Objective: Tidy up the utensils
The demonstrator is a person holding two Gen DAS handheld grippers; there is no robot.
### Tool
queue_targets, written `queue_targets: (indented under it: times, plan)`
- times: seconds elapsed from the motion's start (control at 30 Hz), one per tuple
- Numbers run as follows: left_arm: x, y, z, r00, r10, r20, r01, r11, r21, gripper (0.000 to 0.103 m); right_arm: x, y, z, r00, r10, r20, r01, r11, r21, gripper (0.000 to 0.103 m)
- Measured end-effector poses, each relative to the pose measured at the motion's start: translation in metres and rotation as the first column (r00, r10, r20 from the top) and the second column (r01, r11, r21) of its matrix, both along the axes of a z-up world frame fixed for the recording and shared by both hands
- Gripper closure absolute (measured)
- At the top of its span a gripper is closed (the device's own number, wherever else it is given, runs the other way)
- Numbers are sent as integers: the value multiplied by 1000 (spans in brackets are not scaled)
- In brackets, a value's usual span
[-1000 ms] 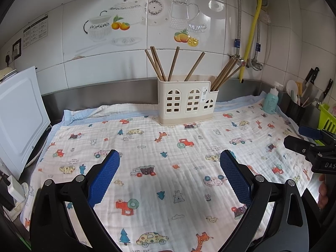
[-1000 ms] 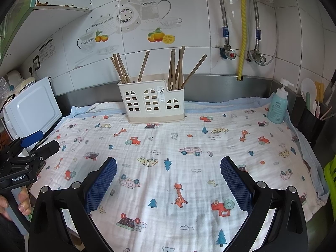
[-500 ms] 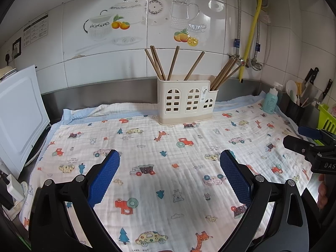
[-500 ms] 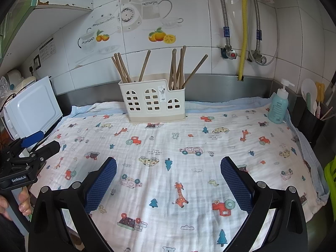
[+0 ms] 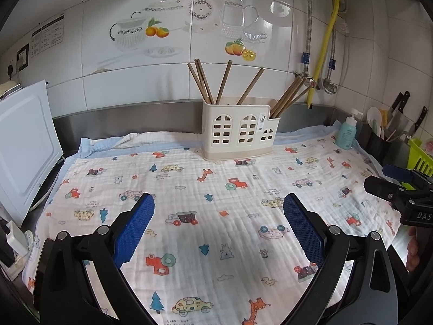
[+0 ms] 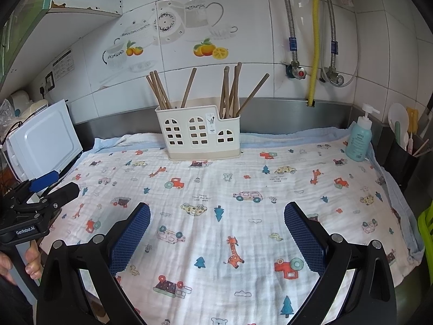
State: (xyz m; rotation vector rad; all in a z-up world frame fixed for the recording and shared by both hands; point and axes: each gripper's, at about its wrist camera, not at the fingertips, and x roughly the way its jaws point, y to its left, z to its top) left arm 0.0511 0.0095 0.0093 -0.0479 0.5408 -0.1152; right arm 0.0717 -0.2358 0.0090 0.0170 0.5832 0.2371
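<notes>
A cream utensil holder (image 5: 239, 130) (image 6: 199, 134) with window cut-outs stands at the back of the counter against the steel splashback. Several brown wooden chopsticks (image 5: 205, 81) (image 6: 230, 92) stick up from its compartments, some leaning left, some right. My left gripper (image 5: 219, 203) hovers open over the printed cloth (image 5: 189, 189), well in front of the holder, with nothing between its blue pads. My right gripper (image 6: 216, 208) is likewise open and empty over the cloth (image 6: 243, 189). Each gripper shows at the edge of the other's view: the right gripper (image 5: 389, 181), the left gripper (image 6: 51, 187).
A white appliance (image 5: 24, 146) (image 6: 44, 140) stands at the left edge. At the right are a teal pump bottle (image 5: 346, 132) (image 6: 360, 138), a black pot of utensils (image 5: 379, 140), knives on the wall (image 5: 400, 105) and a green rack (image 5: 419, 157). Pipes and valves (image 6: 314, 40) hang on the tiled wall.
Both views have shifted only slightly; the holder and chopsticks stand as before. Both grippers stay open and empty.
</notes>
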Motion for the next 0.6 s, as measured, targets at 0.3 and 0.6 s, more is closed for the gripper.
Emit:
queue_targets:
  times: [0.3, 0.6]
  plan:
    - [0, 2, 0, 1000, 4, 3, -4, 1000, 11, 7, 0, -1, 1, 1000, -2, 2, 2, 1000, 1, 7]
    - [1, 3, -3, 1000, 3, -9, -3, 1000, 4, 7, 0, -1, 0, 1000, 0, 0, 0, 1000, 0, 7]
